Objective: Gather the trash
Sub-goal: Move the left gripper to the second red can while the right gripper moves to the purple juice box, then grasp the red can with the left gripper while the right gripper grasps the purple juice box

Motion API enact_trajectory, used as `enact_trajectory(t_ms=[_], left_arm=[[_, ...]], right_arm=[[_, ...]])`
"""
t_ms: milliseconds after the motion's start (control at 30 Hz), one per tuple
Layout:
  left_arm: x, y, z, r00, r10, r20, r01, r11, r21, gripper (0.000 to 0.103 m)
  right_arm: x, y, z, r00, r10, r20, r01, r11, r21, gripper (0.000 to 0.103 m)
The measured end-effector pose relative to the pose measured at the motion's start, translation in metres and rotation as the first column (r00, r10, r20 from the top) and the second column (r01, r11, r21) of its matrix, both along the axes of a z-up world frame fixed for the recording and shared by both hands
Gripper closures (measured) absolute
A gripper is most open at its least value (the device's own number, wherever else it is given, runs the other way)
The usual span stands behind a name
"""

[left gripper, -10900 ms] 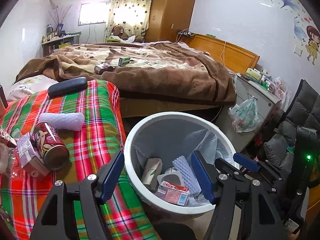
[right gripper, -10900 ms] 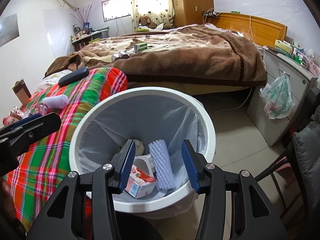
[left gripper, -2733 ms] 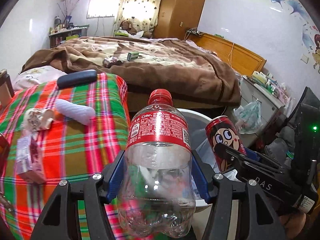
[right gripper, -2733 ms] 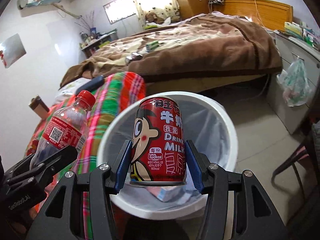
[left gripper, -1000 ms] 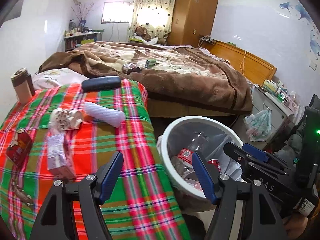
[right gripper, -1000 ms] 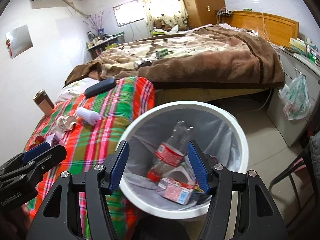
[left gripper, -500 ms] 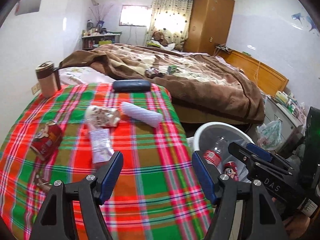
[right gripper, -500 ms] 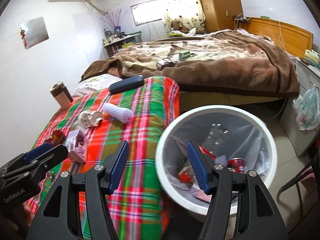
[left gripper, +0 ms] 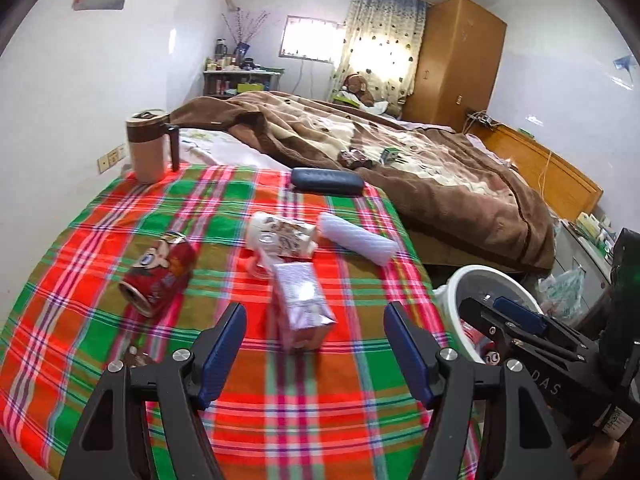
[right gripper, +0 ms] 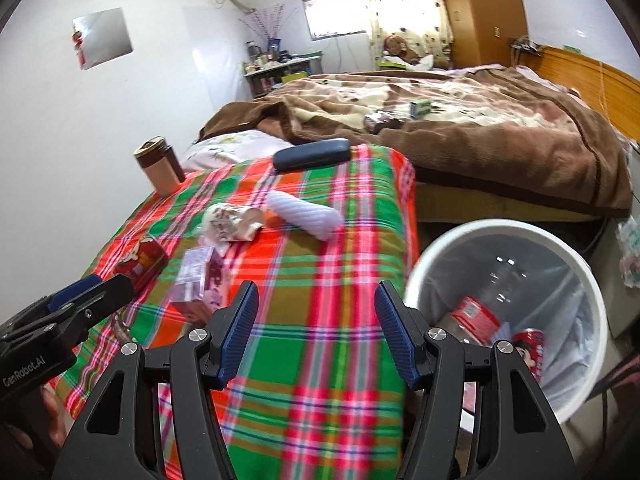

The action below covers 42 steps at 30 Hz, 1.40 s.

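Both claws released and empty, left claw (left gripper: 314, 354) lined on pink drink carton (left gripper: 302, 308); risk of crushing or shoving it into paper cup (left gripper: 280, 236).

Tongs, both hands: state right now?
Left tongs: open, holding nothing, above the plaid cloth.
Right tongs: open, holding nothing, beside the white trash bin.

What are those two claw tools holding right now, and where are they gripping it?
Nothing. The left gripper and the right gripper are both open and empty above the plaid cloth.
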<state>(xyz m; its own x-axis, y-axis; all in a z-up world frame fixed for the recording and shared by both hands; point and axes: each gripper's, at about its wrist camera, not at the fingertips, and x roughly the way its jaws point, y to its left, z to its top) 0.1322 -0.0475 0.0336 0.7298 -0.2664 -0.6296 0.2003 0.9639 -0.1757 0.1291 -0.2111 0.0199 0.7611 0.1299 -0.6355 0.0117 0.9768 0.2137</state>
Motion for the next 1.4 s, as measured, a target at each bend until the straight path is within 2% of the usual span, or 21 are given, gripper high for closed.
enact_trajectory(t_ms=[400, 533, 800, 1033, 1133, 1233, 1400], left_arm=[[0.024, 0.057, -0.009, 0.996, 0.094, -0.011, -0.093, 0.995, 0.023, 0.032], [0.036, 0.076, -0.015, 0.993, 0.112, -0.040, -0.112, 0.994, 0.005, 0.032], [0.057, 0.102, -0.029, 0.986, 0.154, -0.070, -0.150, 0.987, 0.054, 0.032], [0.087, 0.116, -0.042, 0.981, 0.159, -0.108, -0.148, 0.984, 0.097, 0.032], [0.097, 0.121, -0.048, 0.981, 0.143, -0.129, -0.134, 0.988, 0.074, 0.032], [0.107, 0.120, -0.054, 0.979, 0.140, -0.145, -0.127, 0.987, 0.097, 0.032], [0.120, 0.120, -0.065, 0.976, 0.122, -0.178, -0.109, 0.991, 0.083, 0.032]], right_arm=[[0.028, 0.044, -0.005, 0.995, 0.100, -0.010, -0.100, 0.995, 0.015, 0.041], [0.039, 0.061, -0.009, 0.990, 0.137, -0.036, -0.136, 0.991, 0.011, 0.041], [0.056, 0.087, -0.020, 0.980, 0.182, -0.078, -0.183, 0.983, -0.002, 0.041], [0.066, 0.095, -0.027, 0.978, 0.178, -0.108, -0.182, 0.983, -0.029, 0.041], [0.071, 0.097, -0.030, 0.977, 0.173, -0.124, -0.178, 0.983, -0.036, 0.041], [0.076, 0.098, -0.033, 0.976, 0.169, -0.135, -0.175, 0.984, -0.033, 0.041], [0.078, 0.101, -0.039, 0.974, 0.165, -0.153, -0.174, 0.984, -0.047, 0.041]])
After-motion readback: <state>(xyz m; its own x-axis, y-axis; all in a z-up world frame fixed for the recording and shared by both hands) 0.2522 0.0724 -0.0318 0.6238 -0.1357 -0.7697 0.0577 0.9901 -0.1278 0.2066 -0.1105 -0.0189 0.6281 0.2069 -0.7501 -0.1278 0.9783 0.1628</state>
